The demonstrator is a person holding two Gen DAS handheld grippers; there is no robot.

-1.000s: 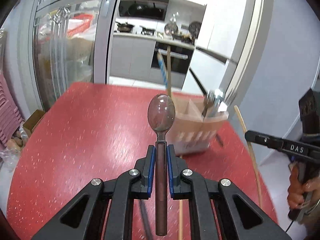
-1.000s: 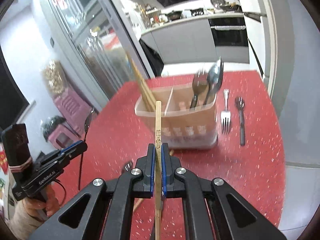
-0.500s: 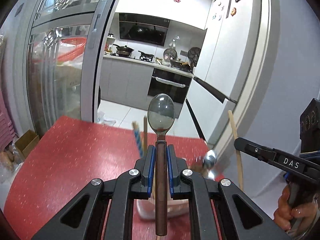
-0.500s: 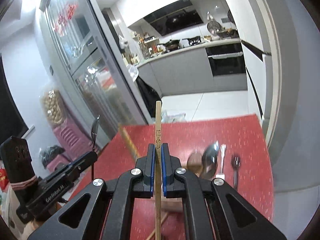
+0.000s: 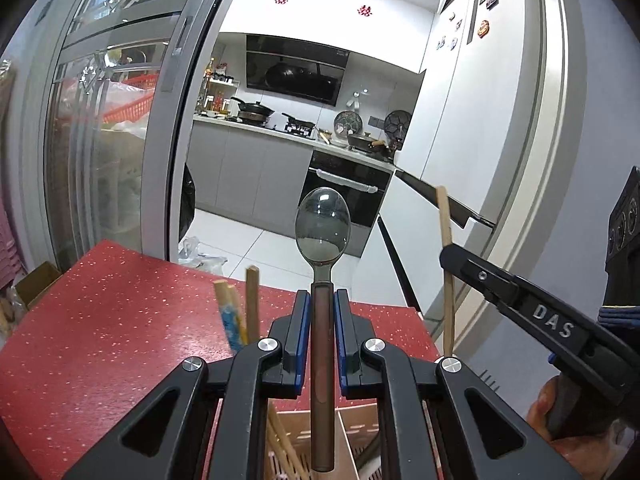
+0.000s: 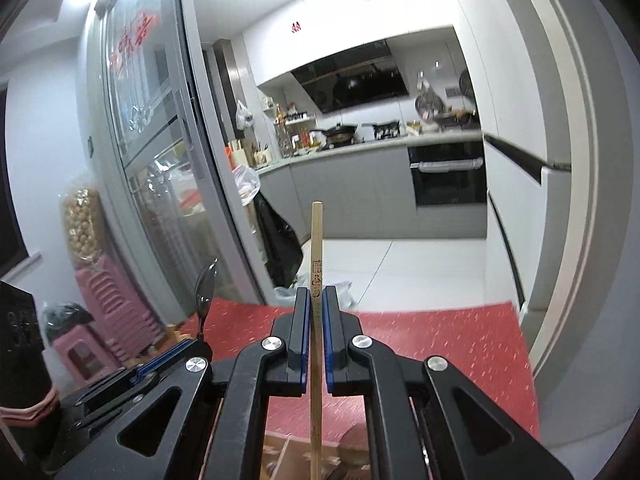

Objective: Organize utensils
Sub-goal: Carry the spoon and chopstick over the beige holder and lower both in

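My left gripper [image 5: 322,300] is shut on a dark-handled spoon [image 5: 322,236], which stands upright with its bowl up. Right below it is the beige divided utensil holder [image 5: 352,428], with several chopsticks [image 5: 240,312] sticking up from its left compartment. In the right wrist view my right gripper [image 6: 316,296] is shut on a single wooden chopstick [image 6: 316,248], held upright over the holder [image 6: 296,452]. The right gripper [image 5: 516,300] and its chopstick [image 5: 446,248] show at the right of the left wrist view. The left gripper [image 6: 172,356] and the spoon [image 6: 205,284] appear low at the left of the right wrist view.
The red speckled table [image 5: 100,340] reaches to a far edge, with a white tiled kitchen floor [image 6: 420,272] beyond. A glass sliding door [image 5: 112,140] stands at the left, a white fridge [image 5: 472,160] at the right. Pink stools [image 6: 108,312] are stacked beside the table.
Both grippers have moved forward over the holder and risen, so it has dropped from mid-frame to the bottom edge. The fork and spoon lying on the table have left the right view.
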